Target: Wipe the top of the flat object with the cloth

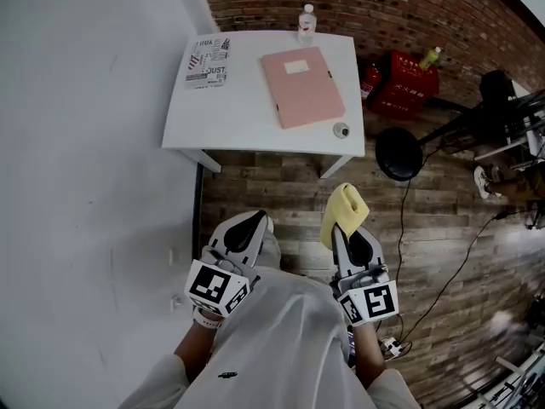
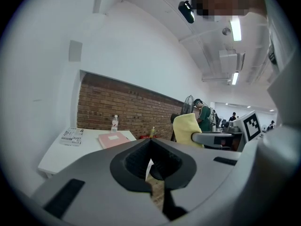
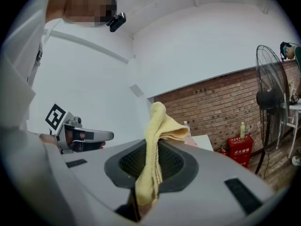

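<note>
Closest in, the right gripper (image 1: 344, 230) has its fingers clamped on the yellow cloth (image 1: 344, 207). The cloth is pinched low in a bunch, and its free end stands up past the fingertips and flops over. The left gripper (image 1: 252, 223) hangs beside it with its fingers drawn together and nothing between them. Both are held in front of the person's body over the wooden floor (image 1: 281, 190), not over the work. The pink folder (image 1: 302, 86), which I take to be the flat object, lies closed and flat on the white surface (image 1: 247, 122), well apart from the cloth and from both grippers. A bottle (image 1: 306, 22) stands past its far edge, a printed booklet (image 1: 207, 62) lies at the far left corner, and a small round object (image 1: 341, 130) sits just beside its near right corner. By my reading, only the first step is done: the cloth is in hand. No wiping is under way, since nothing touches the folder's top. What remains is to close in on the surface, bring the cloth down flat on the folder and pass it over the whole top. The free gripper may be needed to steady the folder against sliding.
</note>
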`<state>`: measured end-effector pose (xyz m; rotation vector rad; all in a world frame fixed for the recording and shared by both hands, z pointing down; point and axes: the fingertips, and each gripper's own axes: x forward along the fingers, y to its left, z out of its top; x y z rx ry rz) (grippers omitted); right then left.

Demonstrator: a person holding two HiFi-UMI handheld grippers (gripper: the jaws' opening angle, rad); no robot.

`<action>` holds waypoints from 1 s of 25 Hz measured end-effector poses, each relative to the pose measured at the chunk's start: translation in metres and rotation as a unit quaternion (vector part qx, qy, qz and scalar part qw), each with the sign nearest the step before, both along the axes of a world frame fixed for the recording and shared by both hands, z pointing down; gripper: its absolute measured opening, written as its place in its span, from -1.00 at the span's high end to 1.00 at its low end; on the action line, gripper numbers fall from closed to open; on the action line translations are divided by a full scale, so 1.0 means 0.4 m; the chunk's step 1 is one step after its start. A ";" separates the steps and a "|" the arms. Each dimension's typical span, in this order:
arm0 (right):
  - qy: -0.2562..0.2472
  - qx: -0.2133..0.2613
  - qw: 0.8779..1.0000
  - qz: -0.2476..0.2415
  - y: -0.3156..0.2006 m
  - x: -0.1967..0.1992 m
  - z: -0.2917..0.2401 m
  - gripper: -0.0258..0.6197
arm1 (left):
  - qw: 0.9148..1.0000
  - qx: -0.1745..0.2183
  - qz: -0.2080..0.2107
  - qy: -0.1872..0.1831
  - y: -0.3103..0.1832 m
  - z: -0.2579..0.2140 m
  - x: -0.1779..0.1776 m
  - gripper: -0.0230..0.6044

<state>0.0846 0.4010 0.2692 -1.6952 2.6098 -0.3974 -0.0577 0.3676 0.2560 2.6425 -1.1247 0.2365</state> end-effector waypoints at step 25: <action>0.021 -0.034 0.993 -0.108 -0.525 -0.192 0.014 0.76 | 0.999 -0.018 0.022 0.016 -0.526 0.030 -0.124 0.89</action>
